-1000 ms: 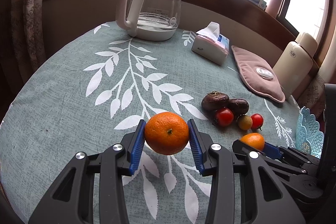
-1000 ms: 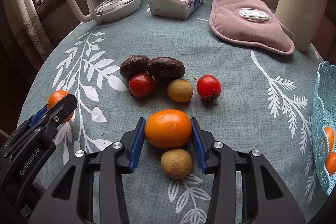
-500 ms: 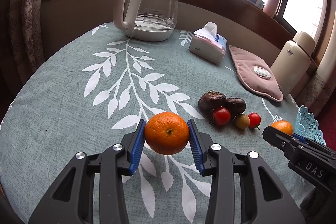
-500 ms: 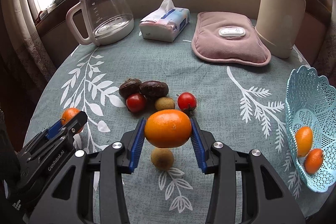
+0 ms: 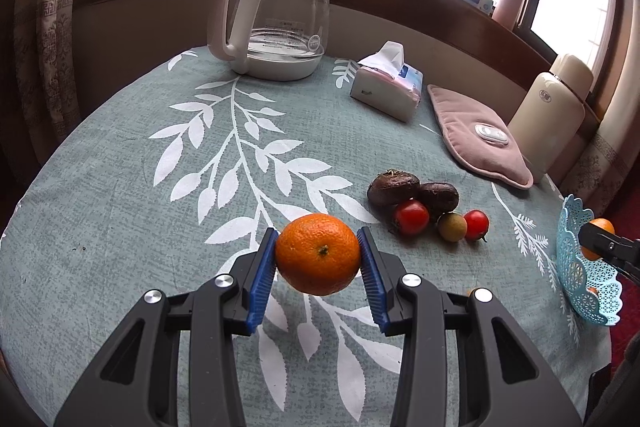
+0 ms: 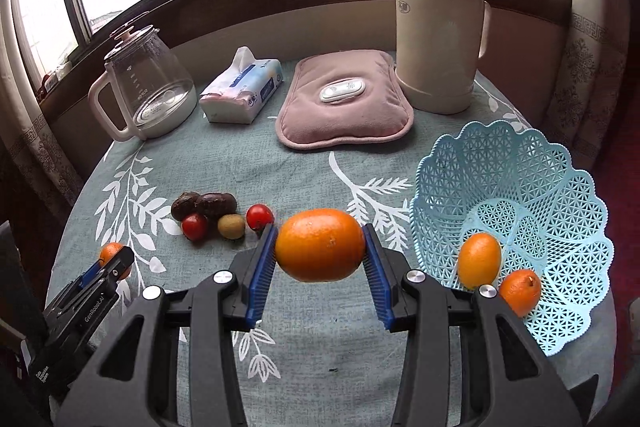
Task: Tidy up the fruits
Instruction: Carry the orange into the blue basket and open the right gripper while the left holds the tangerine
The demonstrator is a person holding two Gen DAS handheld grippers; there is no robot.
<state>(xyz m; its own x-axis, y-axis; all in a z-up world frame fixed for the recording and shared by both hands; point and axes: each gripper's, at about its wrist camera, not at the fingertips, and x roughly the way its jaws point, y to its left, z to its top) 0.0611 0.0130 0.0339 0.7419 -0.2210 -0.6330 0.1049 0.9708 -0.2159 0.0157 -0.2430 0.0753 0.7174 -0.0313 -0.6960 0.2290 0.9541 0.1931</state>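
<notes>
My left gripper is shut on an orange, held above the leaf-print tablecloth. My right gripper is shut on a second orange, held in the air left of the light blue lattice basket. The basket holds two oranges. On the cloth lie two dark brown fruits, two red tomatoes and a small yellow-brown fruit. In the left wrist view the basket is at the far right, with the right gripper's tip and its orange over it.
A glass kettle, a tissue pack, a pink heating pad and a cream thermos stand along the far side of the round table. A window sill and wall lie behind them.
My right gripper has risen and carried its orange right, from beside the fruit cluster to the basket. The small fruit beneath it is no longer visible. My left gripper has lifted slightly.
</notes>
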